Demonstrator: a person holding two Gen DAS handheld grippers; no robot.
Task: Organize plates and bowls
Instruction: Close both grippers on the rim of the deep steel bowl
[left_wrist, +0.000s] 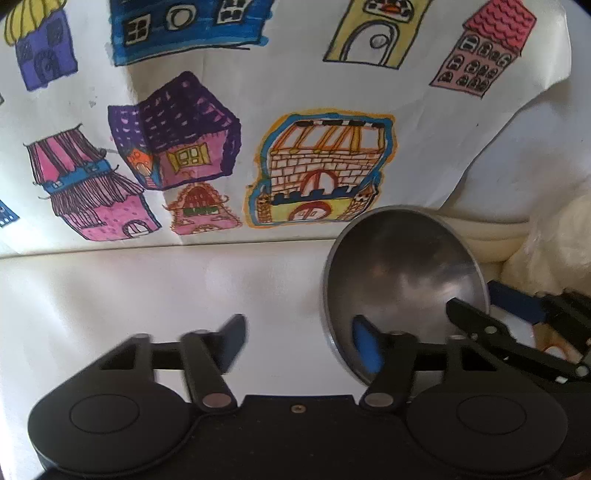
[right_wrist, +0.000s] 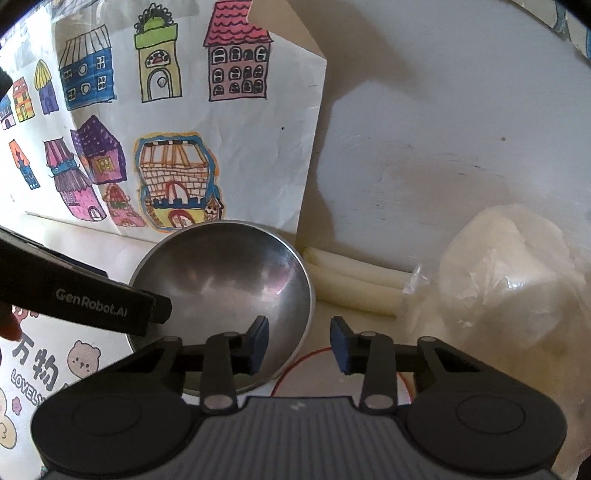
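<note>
A steel bowl (left_wrist: 402, 266) (right_wrist: 221, 277) sits tilted on the white tabletop, partly over a white plate with a red ring (right_wrist: 314, 373). My left gripper (left_wrist: 299, 343) straddles the bowl's left rim, one blue pad inside the bowl and the other outside, with a wide gap to the rim. My right gripper (right_wrist: 299, 343) straddles the opposite rim in the same way, and its pads do not press on the metal. In the left wrist view the right gripper (left_wrist: 487, 306) shows at the bowl's far edge. One of the left gripper's fingers (right_wrist: 110, 306) reaches over the rim in the right wrist view.
A child's drawing of coloured houses (left_wrist: 258, 147) (right_wrist: 166, 129) leans against the wall behind the bowl. Cream-coloured rolls (right_wrist: 354, 284) lie at the wall's foot. A crumpled white plastic bag (right_wrist: 509, 280) fills the right side. A printed sheet with cartoon bears (right_wrist: 44, 362) lies at the left.
</note>
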